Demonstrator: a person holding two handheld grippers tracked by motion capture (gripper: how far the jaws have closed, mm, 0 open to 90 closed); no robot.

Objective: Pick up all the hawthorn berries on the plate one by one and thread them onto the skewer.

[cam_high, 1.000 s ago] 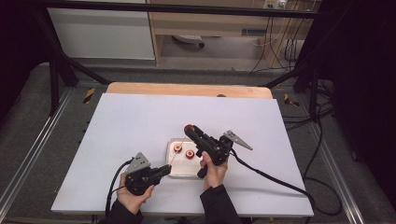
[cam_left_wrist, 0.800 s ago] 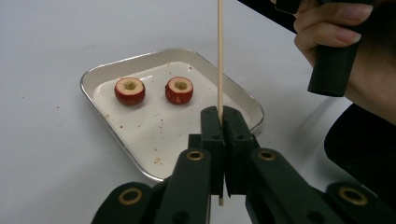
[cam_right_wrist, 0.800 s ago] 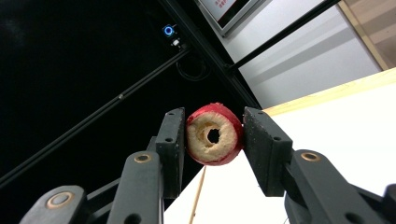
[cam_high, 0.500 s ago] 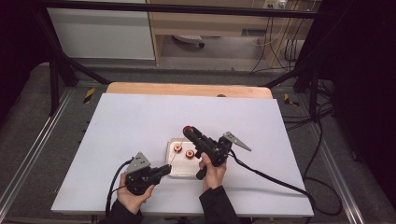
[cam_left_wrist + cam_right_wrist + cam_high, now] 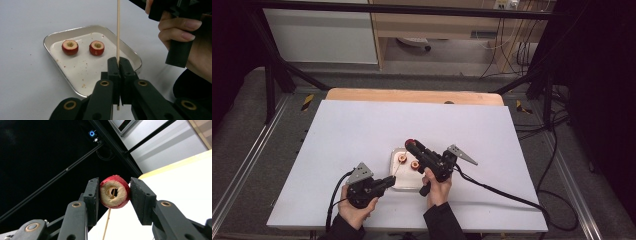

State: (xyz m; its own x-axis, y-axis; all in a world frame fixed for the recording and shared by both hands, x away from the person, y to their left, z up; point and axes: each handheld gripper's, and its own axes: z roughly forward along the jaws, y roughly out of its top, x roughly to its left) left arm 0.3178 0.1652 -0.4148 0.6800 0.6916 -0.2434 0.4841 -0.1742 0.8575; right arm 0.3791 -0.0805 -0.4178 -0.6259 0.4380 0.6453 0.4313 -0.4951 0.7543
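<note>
My left gripper (image 5: 118,65) is shut on a thin wooden skewer (image 5: 118,30) that stands upright above a small white tray (image 5: 75,28). On the tray lie two red cored fruit pieces (image 5: 70,47) (image 5: 96,48). My right gripper (image 5: 114,187) is shut on a third red cored fruit (image 5: 115,192), and the skewer's tip (image 5: 107,225) reaches into its hole from below. In the high view the left gripper (image 5: 390,179) sits at the tray's near left corner. The right gripper (image 5: 410,144) holds its fruit over the tray (image 5: 406,185).
The tray rests on a white table top (image 5: 362,130) with a wooden strip (image 5: 412,96) at the far edge. A cable (image 5: 512,197) trails from the right gripper across the table to the right. Black frame bars (image 5: 277,65) stand beyond the table.
The right gripper with its fruit has shifted slightly left and down in the high view. The left gripper and the skewer have stayed in place.
</note>
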